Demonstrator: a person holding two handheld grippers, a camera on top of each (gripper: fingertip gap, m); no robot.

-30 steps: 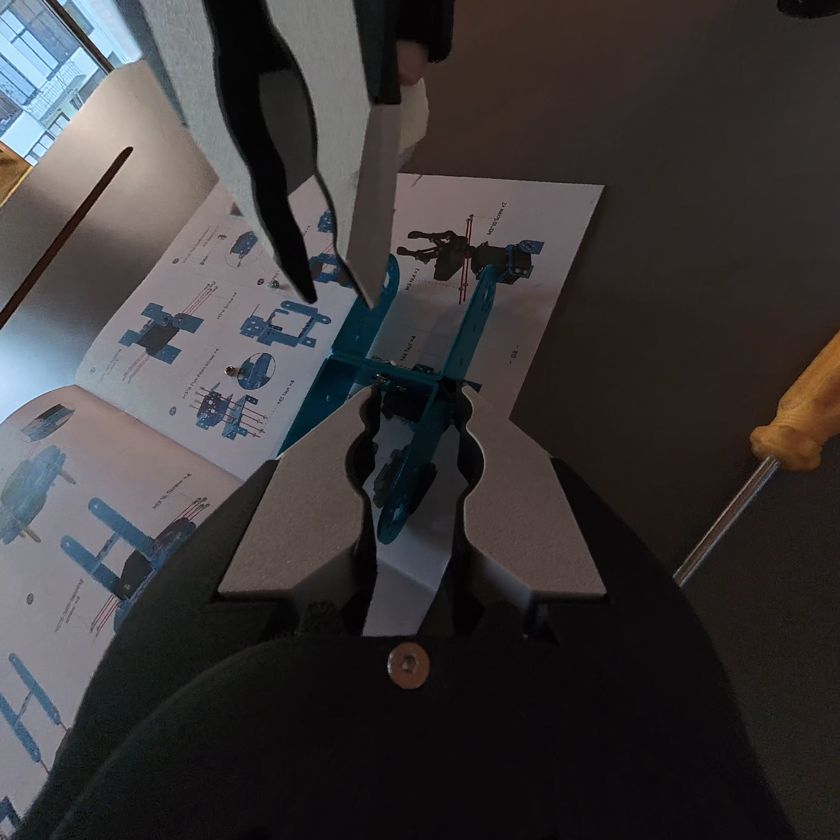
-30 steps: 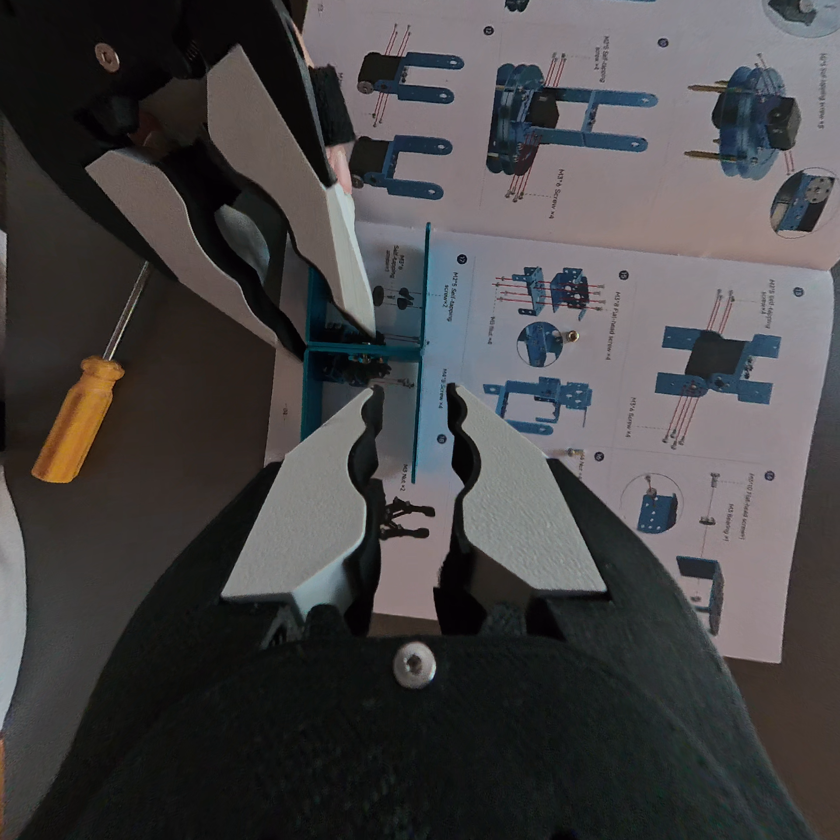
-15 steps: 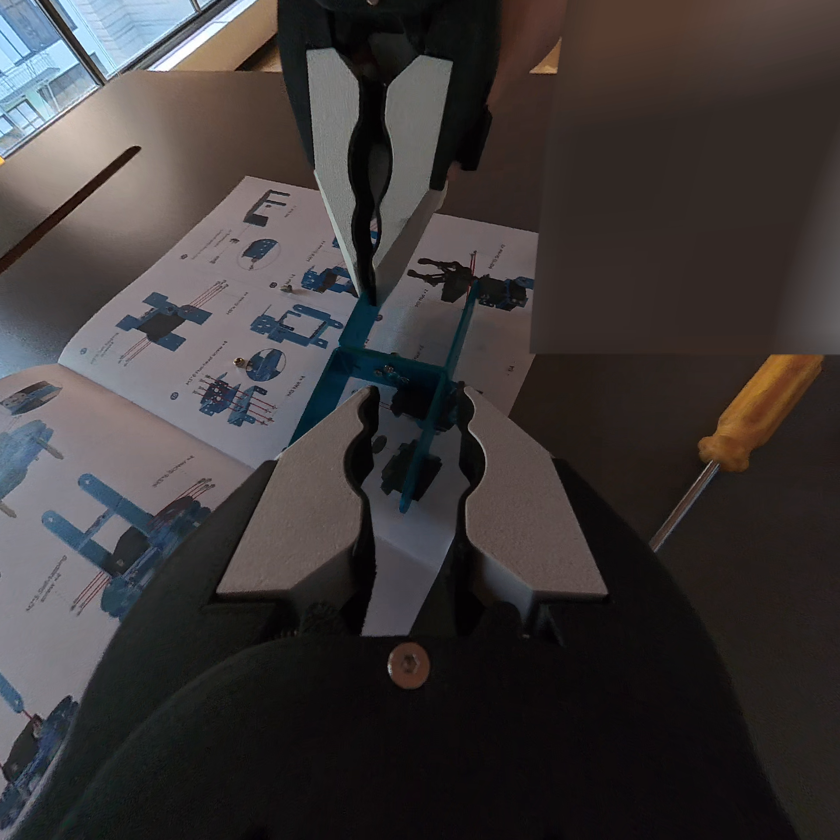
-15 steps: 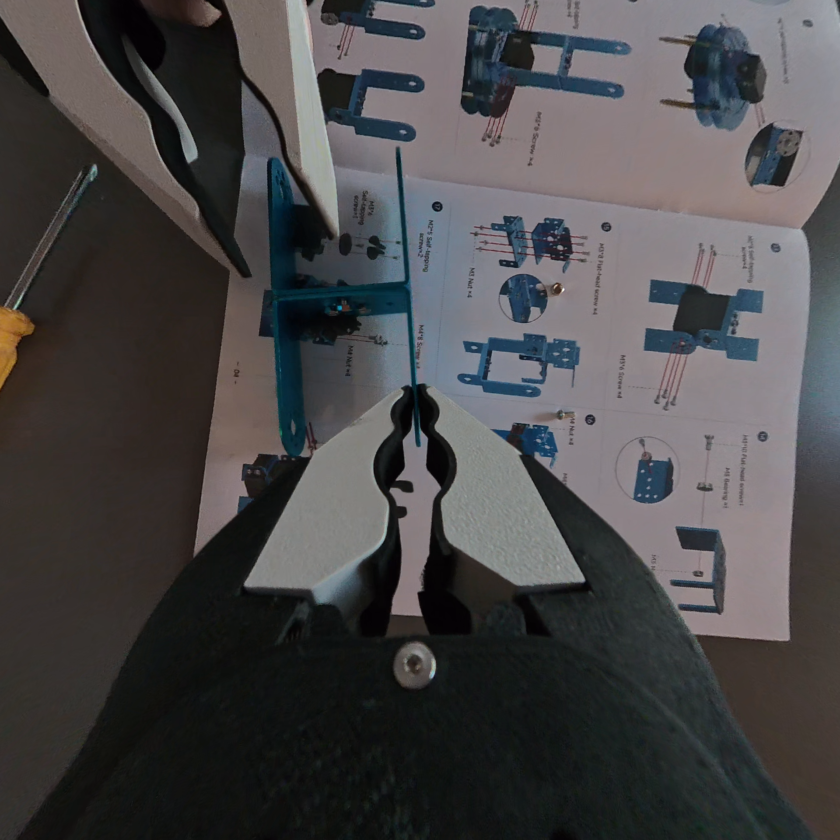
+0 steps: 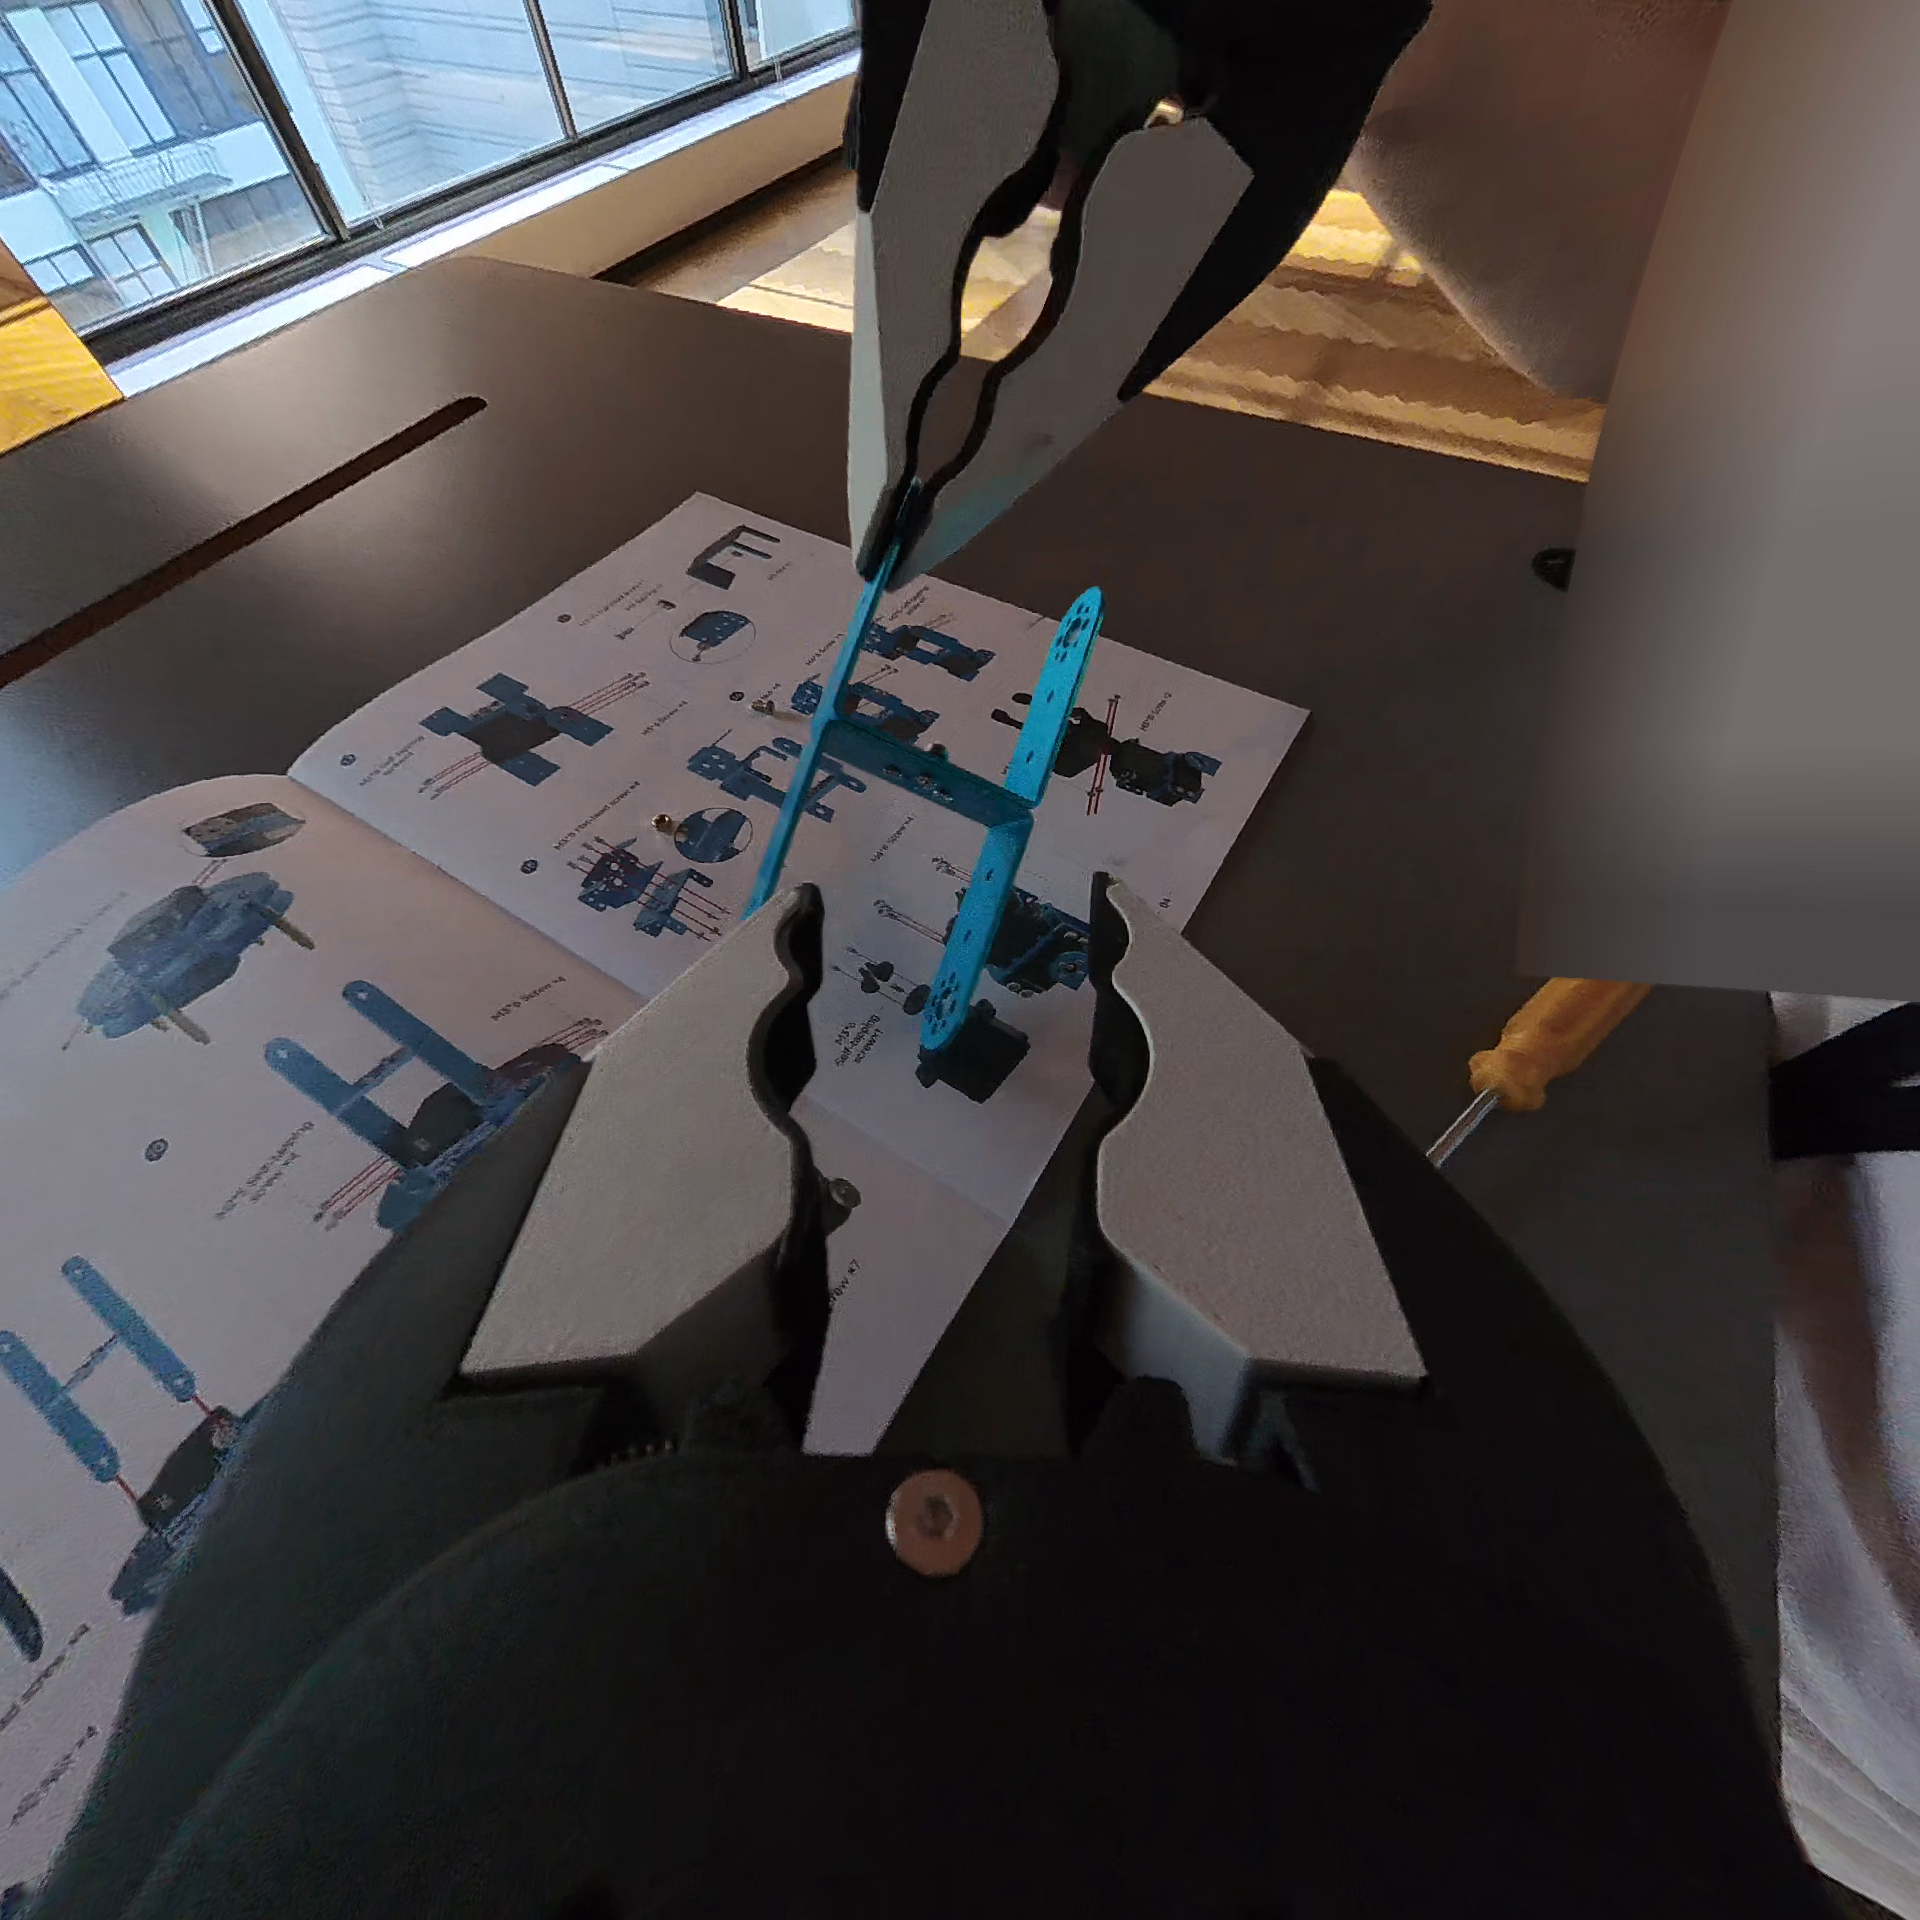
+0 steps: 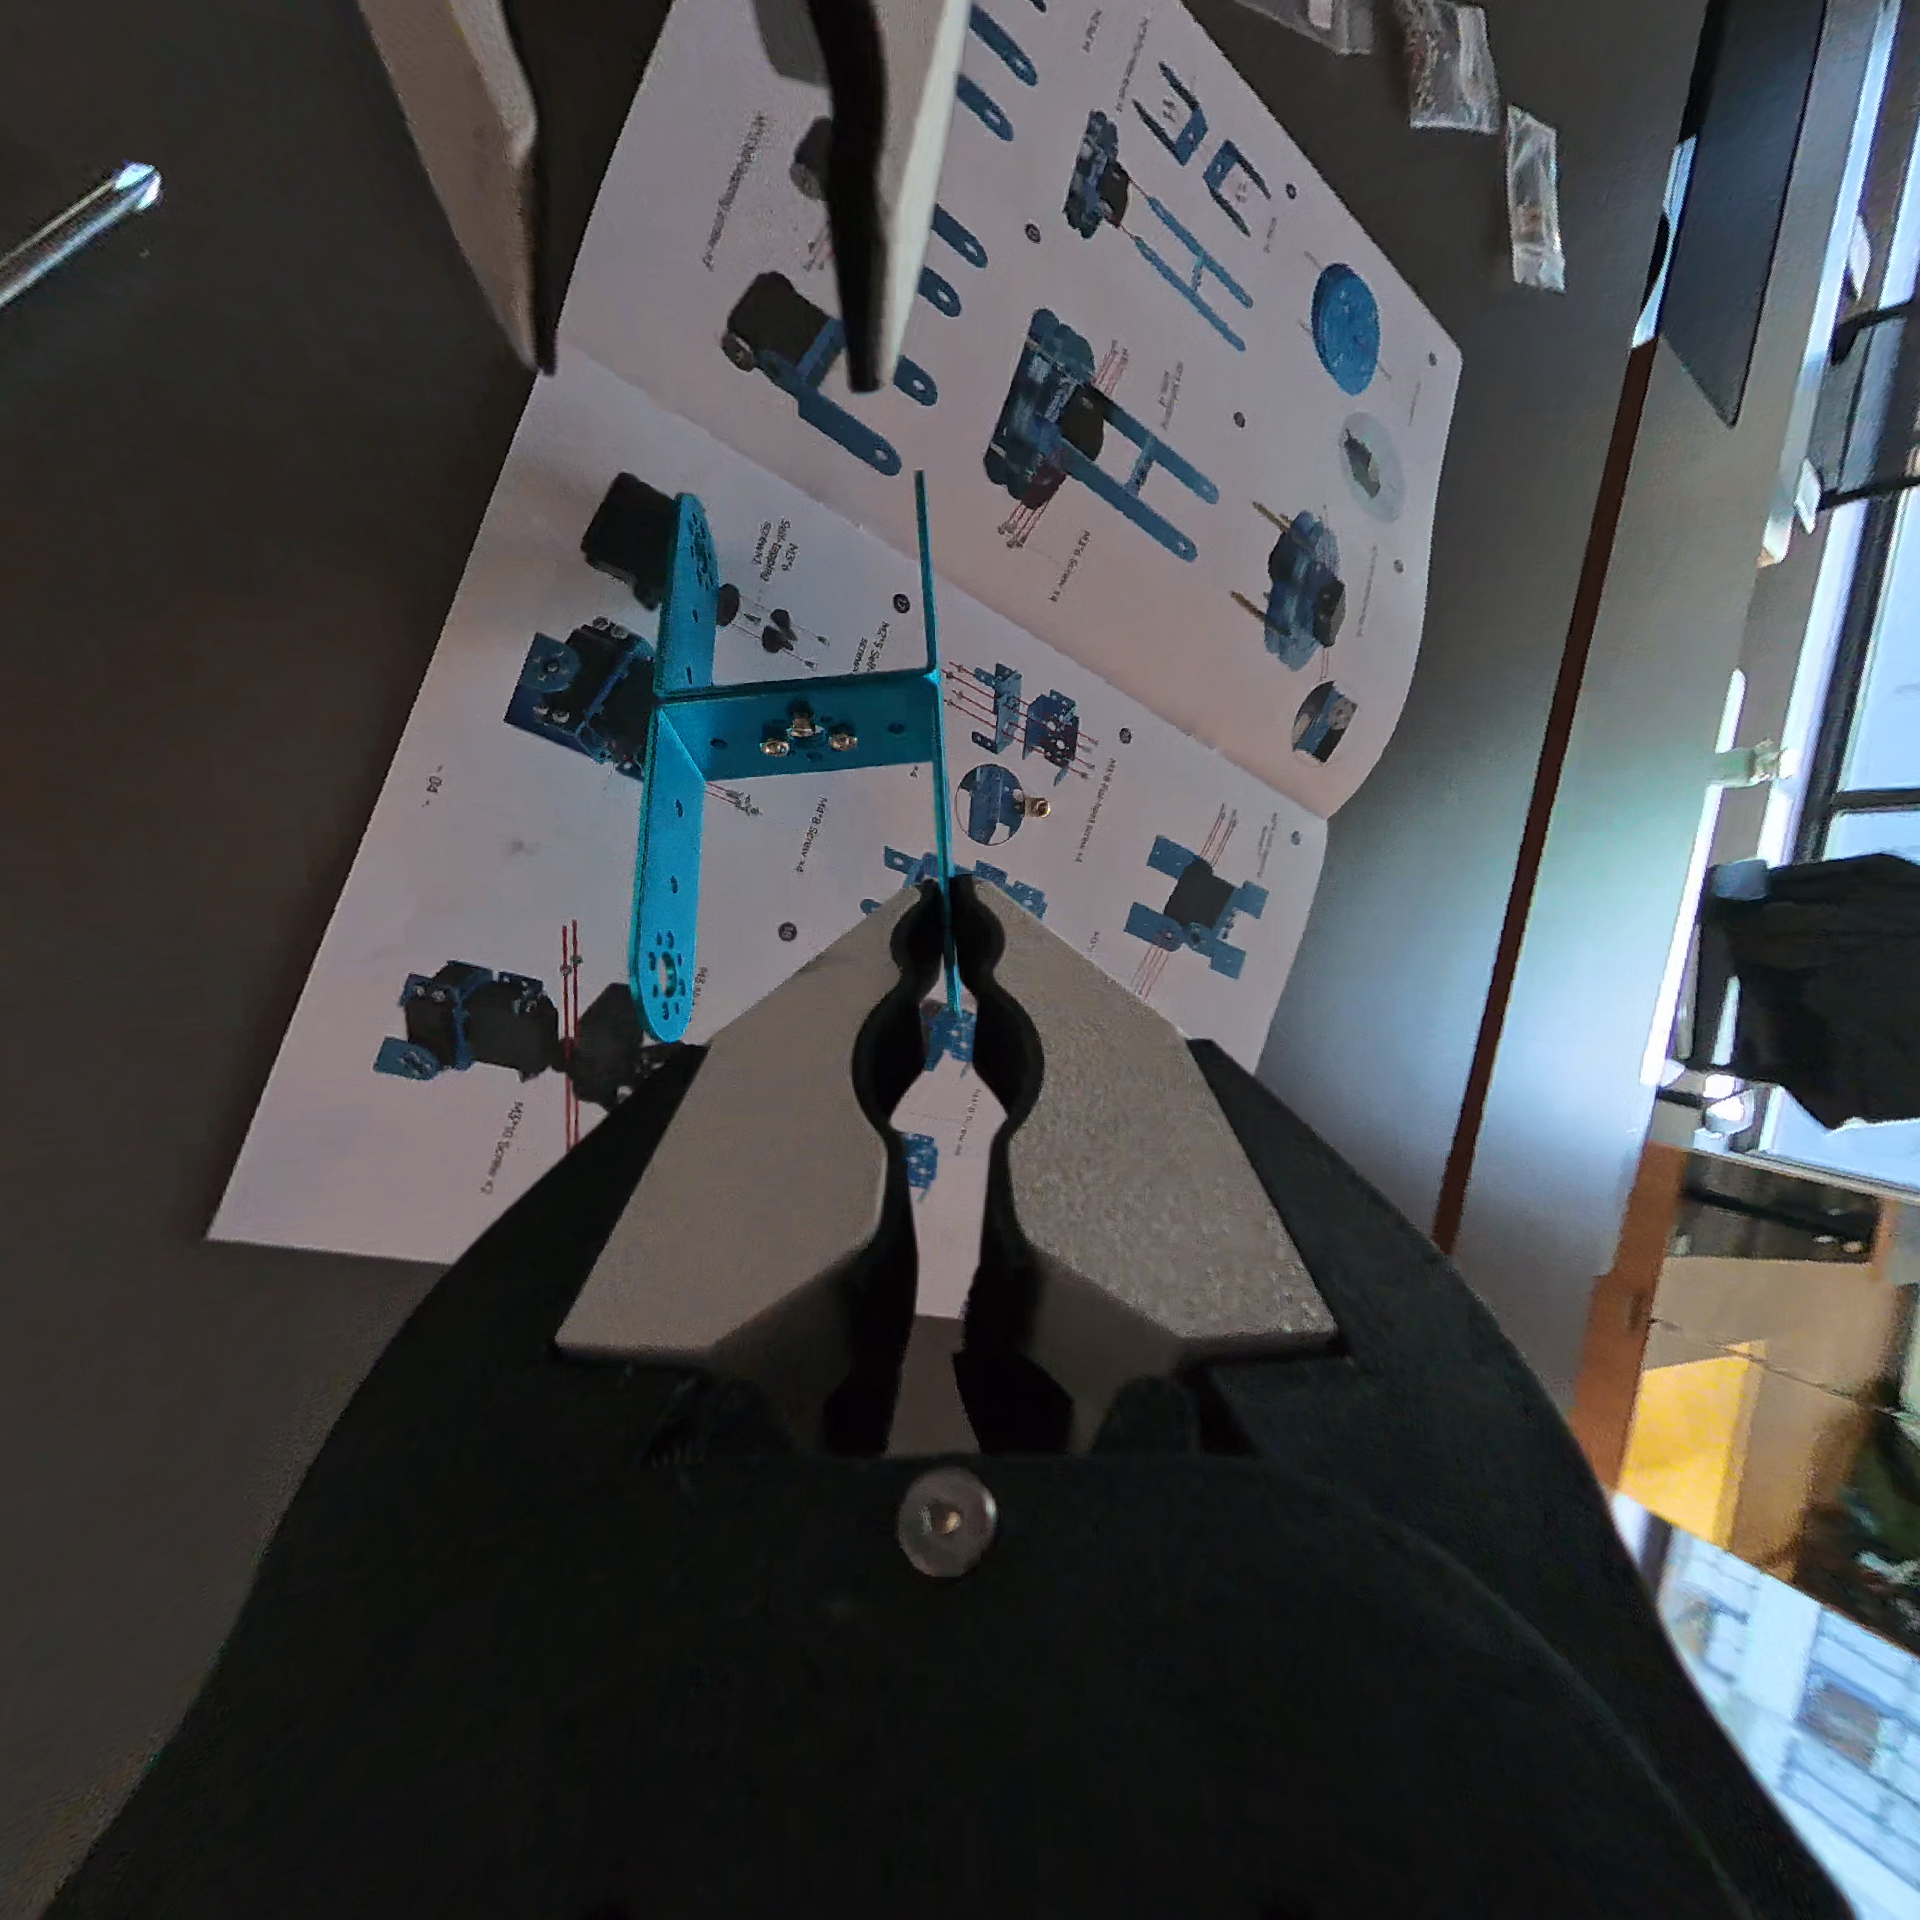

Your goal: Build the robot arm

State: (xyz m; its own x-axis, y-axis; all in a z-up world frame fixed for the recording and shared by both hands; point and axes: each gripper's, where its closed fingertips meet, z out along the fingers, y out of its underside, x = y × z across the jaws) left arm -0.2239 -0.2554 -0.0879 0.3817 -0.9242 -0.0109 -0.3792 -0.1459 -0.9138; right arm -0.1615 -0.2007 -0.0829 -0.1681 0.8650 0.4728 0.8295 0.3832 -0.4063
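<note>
A blue H-shaped metal bracket (image 5: 914, 769) with small screws in its crossbar hangs tilted above an open instruction manual (image 5: 499, 862). My right gripper (image 5: 883, 556) is shut on the end of one of its arms and holds it up off the page. In the right wrist view, that arm runs edge-on out of the shut right gripper (image 6: 945, 904), with the bracket (image 6: 810, 727) beyond it. My left gripper (image 5: 956, 899) is open and empty, just short of the bracket's near arms. The left gripper (image 6: 701, 364) also shows at the top of the right wrist view.
A yellow-handled screwdriver (image 5: 1548, 1029) lies on the dark table (image 5: 1351, 582) right of the manual; its tip (image 6: 73, 239) shows in the right wrist view. Loose small screws (image 5: 764, 707) lie on the manual (image 6: 468, 883). Small plastic bags (image 6: 1527, 187) lie past the manual. A slot (image 5: 260, 509) cuts the table at far left. Measured from the fingertips, the yellow-handled screwdriver (image 5: 1548, 1029) is 12 cm or so from the left gripper and 20 cm from the right.
My right gripper shut on one bracket arm and lifted the bracket off the manual. My left gripper opened wider and drew back from the arm it had been around.
</note>
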